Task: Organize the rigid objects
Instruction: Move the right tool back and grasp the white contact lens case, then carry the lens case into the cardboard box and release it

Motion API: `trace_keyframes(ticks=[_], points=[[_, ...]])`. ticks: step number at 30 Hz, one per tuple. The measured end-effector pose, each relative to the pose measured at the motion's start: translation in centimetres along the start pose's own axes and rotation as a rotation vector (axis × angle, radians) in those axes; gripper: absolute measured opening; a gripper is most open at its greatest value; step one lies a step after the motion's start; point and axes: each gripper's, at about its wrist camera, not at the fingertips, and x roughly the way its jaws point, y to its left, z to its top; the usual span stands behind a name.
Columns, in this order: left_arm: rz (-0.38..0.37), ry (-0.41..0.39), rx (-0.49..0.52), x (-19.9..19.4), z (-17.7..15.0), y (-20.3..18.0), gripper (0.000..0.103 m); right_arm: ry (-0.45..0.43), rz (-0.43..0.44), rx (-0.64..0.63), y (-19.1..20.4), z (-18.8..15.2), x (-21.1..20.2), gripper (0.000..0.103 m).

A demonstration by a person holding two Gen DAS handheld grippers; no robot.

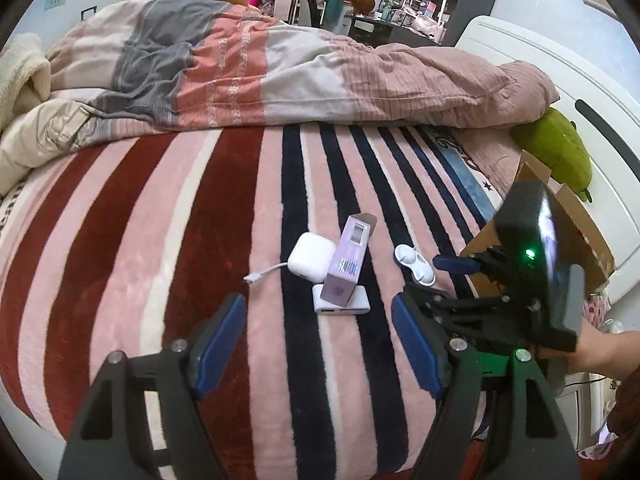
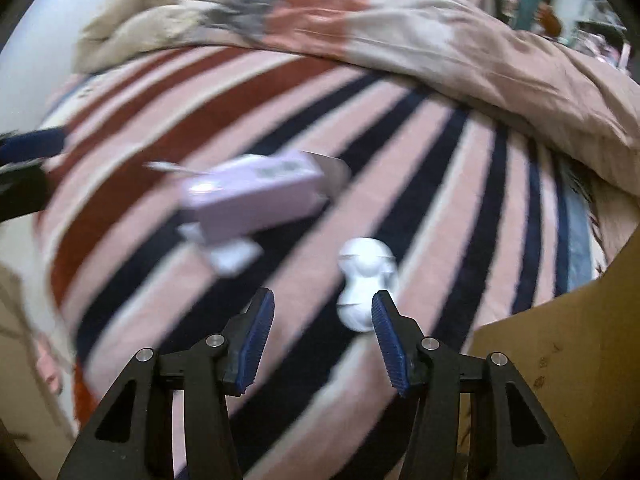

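The white case on the bed is approached by the released right claw, and must next be straddled before clenching.

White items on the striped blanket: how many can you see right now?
3: earbud case with a cable, left of the purple box; flat adapter beneath that box; peanut-shaped case to its right. More could be hidden.

Soft even light; rt view motion-blurred.
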Motion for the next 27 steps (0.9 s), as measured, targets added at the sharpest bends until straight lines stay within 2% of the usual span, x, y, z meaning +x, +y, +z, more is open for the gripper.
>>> trace_keyframes(ticks=[5, 8, 11, 13, 16, 20, 26, 27], points=[[0.004, 0.008, 0.001, 0.3, -0.3, 0.2, 0.072, 0.03, -0.058, 0.072, -1.2, 0.2, 2.1, 0.047], [0.008, 0.007, -0.005, 0.1, -0.3, 0.2, 0.072, 0.068, -0.034, 0.124, -1.9, 0.3, 3.2, 0.047], [0.006, 0.003, -0.008, -0.2, -0.3, 0.2, 0.072, 0.059, -0.025, 0.157, -2.3, 0.3, 3.2, 0.047], [0.001, 0.002, -0.012, -0.3, -0.2, 0.2, 0.072, 0.051, -0.009, 0.151, -2.3, 0.3, 3.1, 0.029], [-0.017, 0.006, -0.014, -0.4, -0.1, 0.0, 0.072, 0.028, -0.004, 0.109, -1.5, 0.0, 2.4, 0.027], [-0.048, 0.006, -0.007, -1.1, 0.6, -0.9, 0.072, -0.037, 0.076, 0.029, 0.5, -0.1, -0.1, 0.027], [-0.183, -0.035, 0.012, -3.2, 2.8, -4.2, 0.071, -0.165, 0.239, -0.064, 2.9, 0.1, -7.2, 0.027], [-0.195, -0.038, 0.025, -3.5, 3.4, -5.2, 0.067, -0.196, 0.257, -0.08, 3.0, 0.2, -8.7, 0.027]])
